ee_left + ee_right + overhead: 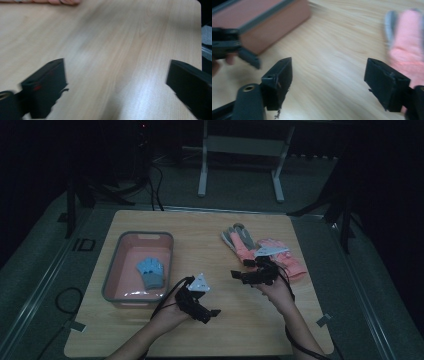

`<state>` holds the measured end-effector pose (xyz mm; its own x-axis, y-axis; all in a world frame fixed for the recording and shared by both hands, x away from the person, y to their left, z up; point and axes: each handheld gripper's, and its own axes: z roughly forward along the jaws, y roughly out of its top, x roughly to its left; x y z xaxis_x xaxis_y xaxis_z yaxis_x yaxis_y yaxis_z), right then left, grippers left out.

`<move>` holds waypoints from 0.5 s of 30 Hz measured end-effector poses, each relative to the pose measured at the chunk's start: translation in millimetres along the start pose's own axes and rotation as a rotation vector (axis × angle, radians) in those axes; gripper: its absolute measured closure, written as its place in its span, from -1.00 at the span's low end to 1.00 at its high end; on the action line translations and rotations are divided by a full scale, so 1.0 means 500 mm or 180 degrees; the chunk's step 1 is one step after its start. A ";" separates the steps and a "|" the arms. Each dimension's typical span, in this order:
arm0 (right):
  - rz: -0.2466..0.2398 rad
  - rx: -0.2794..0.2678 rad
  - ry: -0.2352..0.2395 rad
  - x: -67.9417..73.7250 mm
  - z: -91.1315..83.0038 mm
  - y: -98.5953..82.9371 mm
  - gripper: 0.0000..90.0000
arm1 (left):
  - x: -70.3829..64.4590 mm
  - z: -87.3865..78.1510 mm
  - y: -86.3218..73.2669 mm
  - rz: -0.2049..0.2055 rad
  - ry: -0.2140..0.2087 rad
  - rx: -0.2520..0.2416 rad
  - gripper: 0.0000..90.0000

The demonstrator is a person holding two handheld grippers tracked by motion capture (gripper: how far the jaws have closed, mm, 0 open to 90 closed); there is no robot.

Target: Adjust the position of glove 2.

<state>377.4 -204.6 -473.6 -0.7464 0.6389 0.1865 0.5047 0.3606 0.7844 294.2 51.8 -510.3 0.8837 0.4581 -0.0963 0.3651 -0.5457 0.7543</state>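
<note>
I hold my right gripper (239,276) jaws wide beside the pink gloves (272,254) near the worktop's (220,320) far right edge; my left gripper (212,312), also wide, hovers near its front edge.

Black grippers (235,275), grey three-cornered plates

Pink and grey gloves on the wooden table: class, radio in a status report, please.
Left claw open, empty. Right claw open, beside pink and grey fabric gloves, not touching. Blue glove lies in pink plastic bin. Nothing in the way.
</note>
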 end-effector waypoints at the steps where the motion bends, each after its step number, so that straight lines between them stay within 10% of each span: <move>1: -0.0011 0.0002 -0.0082 -0.006 -0.004 -0.003 -0.44 | -0.004 0.005 -0.004 0.0005 -0.0009 -0.0004 -0.95; 15: 0.0006 0.0001 -0.0600 -0.107 -0.031 -0.019 0.03 | -0.020 0.040 -0.063 0.0006 -0.0055 0.0010 -0.95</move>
<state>406.0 -252.9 -481.9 -0.6509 0.7556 0.0736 0.5060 0.3595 0.7840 279.6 50.2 -545.7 0.8893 0.4450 -0.1060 0.3642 -0.5487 0.7525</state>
